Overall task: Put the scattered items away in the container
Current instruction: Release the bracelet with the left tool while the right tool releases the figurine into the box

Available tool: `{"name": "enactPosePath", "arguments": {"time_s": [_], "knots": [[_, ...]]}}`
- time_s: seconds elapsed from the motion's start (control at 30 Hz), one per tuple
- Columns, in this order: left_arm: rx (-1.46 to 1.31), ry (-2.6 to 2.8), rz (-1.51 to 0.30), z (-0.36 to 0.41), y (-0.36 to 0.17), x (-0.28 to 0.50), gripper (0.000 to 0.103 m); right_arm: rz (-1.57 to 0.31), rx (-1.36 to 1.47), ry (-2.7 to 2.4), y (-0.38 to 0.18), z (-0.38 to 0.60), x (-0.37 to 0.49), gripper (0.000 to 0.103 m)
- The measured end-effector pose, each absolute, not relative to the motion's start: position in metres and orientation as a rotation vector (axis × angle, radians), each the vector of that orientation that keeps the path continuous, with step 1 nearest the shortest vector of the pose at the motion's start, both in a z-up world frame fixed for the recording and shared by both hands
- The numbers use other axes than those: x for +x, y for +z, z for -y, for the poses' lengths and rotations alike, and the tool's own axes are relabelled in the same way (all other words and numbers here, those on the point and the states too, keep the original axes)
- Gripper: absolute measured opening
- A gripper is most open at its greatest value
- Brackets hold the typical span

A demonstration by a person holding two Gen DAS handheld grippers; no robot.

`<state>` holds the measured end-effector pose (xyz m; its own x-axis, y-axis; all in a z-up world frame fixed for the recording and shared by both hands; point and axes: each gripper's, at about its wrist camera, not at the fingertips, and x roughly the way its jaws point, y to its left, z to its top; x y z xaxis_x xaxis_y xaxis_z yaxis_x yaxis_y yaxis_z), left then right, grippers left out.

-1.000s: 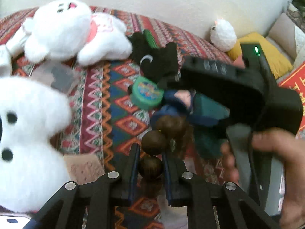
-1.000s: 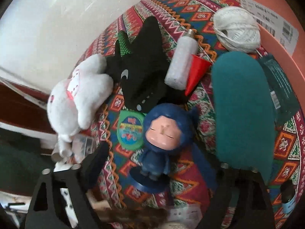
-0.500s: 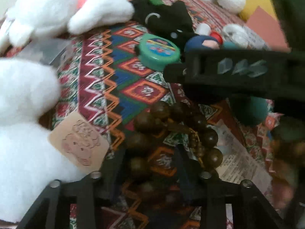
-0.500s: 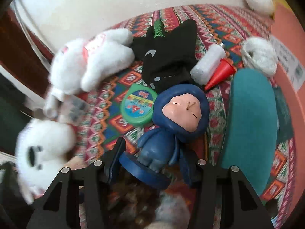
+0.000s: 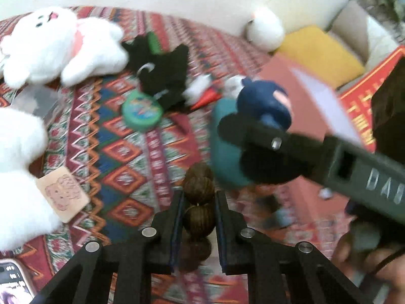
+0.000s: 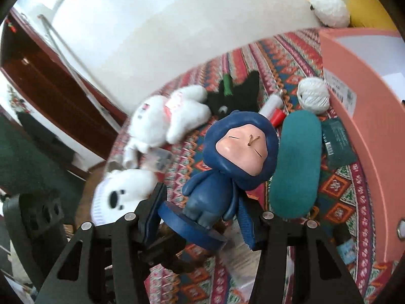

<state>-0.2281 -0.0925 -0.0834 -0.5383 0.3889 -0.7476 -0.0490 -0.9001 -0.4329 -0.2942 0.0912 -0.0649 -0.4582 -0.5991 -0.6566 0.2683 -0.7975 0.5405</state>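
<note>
My left gripper [image 5: 198, 200] is shut on a string of brown wooden beads [image 5: 198, 190], lifted above the patterned cloth. My right gripper [image 6: 202, 207] is shut on a blue hooded figurine [image 6: 227, 167], gripping its round base and legs and holding it tilted in the air; the same figurine [image 5: 263, 109] shows in the left wrist view, beside the right gripper's black arm. The pink container [image 6: 364, 116] stands at the right, its wall close to the figurine. A teal oval case [image 6: 296, 164] lies just left of the container.
On the cloth lie a white plush rabbit [image 5: 58, 45], a black plush [image 5: 162, 71], a green round tin [image 5: 141, 111], a white yarn ball [image 6: 314, 95], a red cone [image 6: 277, 119] and a dark green packet [image 6: 338, 141]. A second white plush [image 5: 15, 167] sits at the left, and a phone [image 5: 12, 283] at the bottom left.
My right gripper has shut on the blue figurine and lifted it off the cloth toward the pink container. My left gripper has raised the beads off the cloth.
</note>
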Motion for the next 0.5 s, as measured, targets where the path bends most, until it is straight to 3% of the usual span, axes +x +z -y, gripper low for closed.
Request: {"name": "enactPosePath", "arguments": {"time_s": [0.5], "knots": [[-1.158, 2.463, 0.543, 0.06, 0.002, -0.174, 0.017, 0.553, 1.025, -2.284, 0.008, -0.149, -0.21, 0.055]]}}
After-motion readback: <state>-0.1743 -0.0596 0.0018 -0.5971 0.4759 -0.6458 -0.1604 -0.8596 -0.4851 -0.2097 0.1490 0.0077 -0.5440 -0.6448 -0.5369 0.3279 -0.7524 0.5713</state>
